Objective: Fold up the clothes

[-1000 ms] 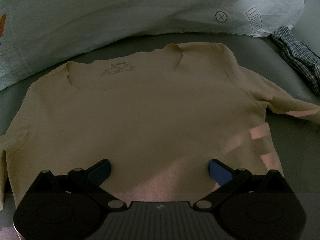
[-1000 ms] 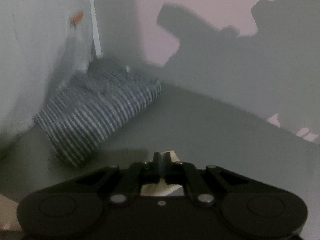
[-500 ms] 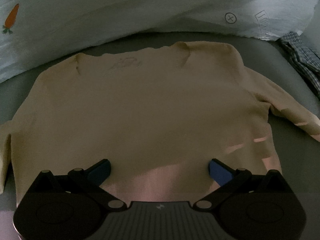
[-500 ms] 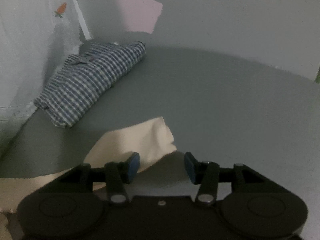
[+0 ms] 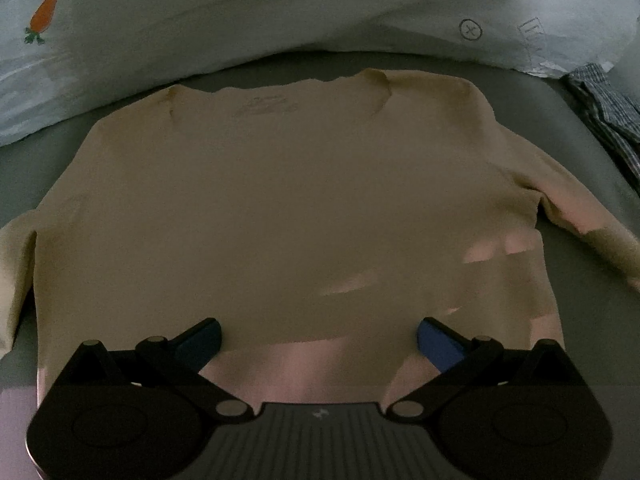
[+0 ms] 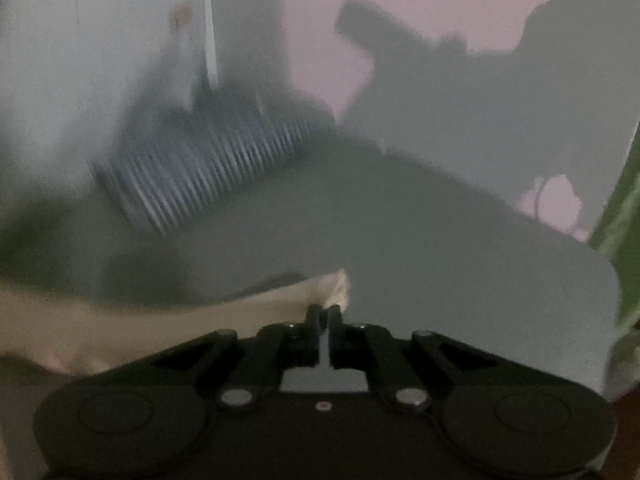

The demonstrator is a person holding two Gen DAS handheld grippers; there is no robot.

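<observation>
A cream long-sleeved shirt [image 5: 288, 208] lies flat on the grey bed surface [image 5: 568, 128], collar away from me, both sleeves spread out. My left gripper [image 5: 318, 338] is open, its blue-padded fingers wide apart over the shirt's lower hem, holding nothing. In the right wrist view my right gripper [image 6: 325, 312] is shut on the end of the shirt's right sleeve [image 6: 224, 312], which trails off to the left. The view is motion-blurred.
A pale pillow [image 5: 280, 12] with a carrot print lies behind the shirt. A folded blue checked garment [image 5: 604, 116] sits at the right by the pillow; it also shows in the right wrist view [image 6: 200, 164]. The wall [image 6: 440, 20] carries gripper shadows.
My right gripper, open over the sleeve end half a second ago, has shut on it and is moving. The left gripper has drawn back a little and stays open.
</observation>
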